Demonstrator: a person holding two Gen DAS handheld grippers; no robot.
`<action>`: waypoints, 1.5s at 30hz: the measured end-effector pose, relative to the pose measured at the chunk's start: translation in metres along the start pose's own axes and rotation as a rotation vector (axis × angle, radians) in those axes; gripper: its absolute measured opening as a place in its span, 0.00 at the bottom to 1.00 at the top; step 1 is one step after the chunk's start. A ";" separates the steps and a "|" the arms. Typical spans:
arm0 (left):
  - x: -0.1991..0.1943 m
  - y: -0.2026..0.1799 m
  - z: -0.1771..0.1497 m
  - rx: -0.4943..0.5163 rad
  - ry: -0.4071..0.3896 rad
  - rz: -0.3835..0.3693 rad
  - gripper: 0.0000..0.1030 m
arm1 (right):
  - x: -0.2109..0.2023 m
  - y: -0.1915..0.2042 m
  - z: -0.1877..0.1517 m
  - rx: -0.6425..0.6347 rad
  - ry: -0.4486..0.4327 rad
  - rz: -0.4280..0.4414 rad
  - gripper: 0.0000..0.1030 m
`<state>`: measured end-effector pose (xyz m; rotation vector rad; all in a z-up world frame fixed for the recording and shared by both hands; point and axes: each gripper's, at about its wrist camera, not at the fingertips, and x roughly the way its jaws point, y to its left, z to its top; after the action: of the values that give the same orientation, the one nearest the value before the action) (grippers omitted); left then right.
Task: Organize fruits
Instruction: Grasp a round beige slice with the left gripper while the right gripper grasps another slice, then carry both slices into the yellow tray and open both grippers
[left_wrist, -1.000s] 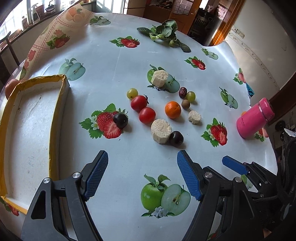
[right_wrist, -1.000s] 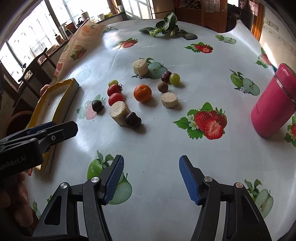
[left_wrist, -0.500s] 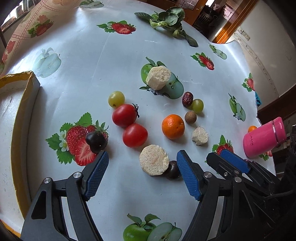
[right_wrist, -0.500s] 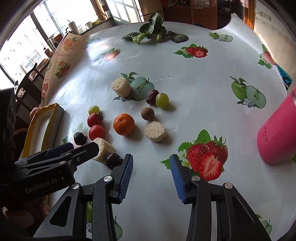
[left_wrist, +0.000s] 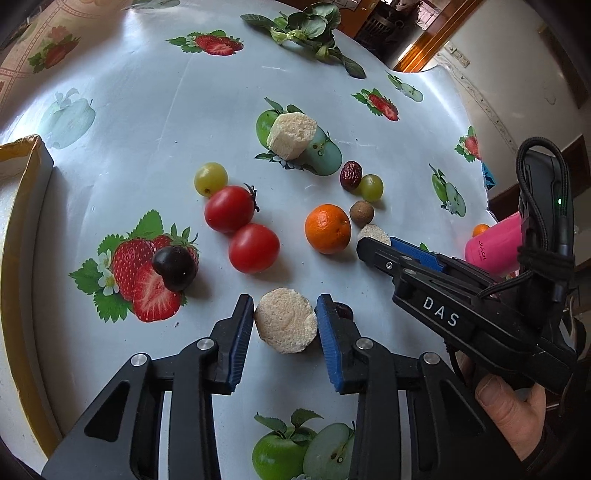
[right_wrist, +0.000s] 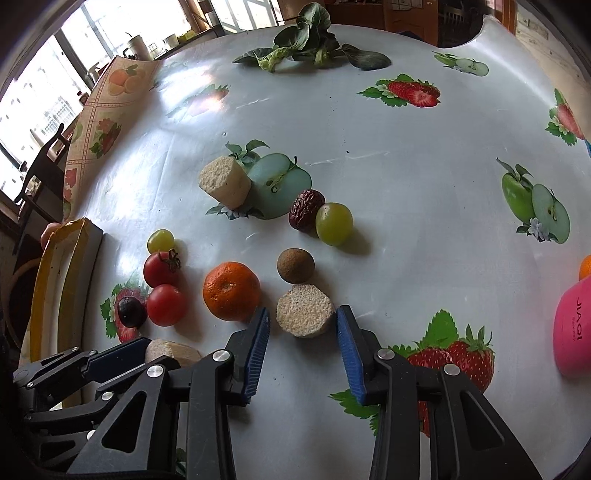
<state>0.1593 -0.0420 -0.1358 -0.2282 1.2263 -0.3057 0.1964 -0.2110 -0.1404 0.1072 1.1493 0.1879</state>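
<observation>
On the desk (left_wrist: 155, 110) my yellow-rimmed tray (left_wrist: 22, 236) looks empty, sorting barely begun; my left tool (left_wrist: 285, 325), just closing, pinches one pale chunk (left_wrist: 286, 320); my right tool (right_wrist: 303, 325), likewise narrowing, brackets another chunk (right_wrist: 304, 314); tomatoes, orange, grapes remain loose.

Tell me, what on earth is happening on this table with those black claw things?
A person is sorting fruit with a hand-held gripper in each hand. The left gripper has just been closing around a pale cut chunk, and its pads now touch both sides. The right gripper has been closing on a second pale chunk beside the orange; a small gap shows on one side. Both chunks sit on the tablecloth, and the yellow-edged tray waits to the left.
</observation>
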 end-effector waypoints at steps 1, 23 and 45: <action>-0.003 0.002 -0.002 -0.001 -0.005 0.001 0.32 | -0.002 -0.001 -0.001 0.005 0.000 0.008 0.31; -0.094 0.033 -0.065 -0.003 -0.092 0.062 0.31 | -0.087 0.075 -0.068 -0.058 -0.048 0.139 0.31; -0.160 0.098 -0.103 -0.059 -0.161 0.117 0.31 | -0.111 0.173 -0.107 -0.200 -0.034 0.208 0.31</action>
<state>0.0232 0.1054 -0.0598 -0.2259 1.0851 -0.1467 0.0389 -0.0653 -0.0532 0.0527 1.0790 0.4820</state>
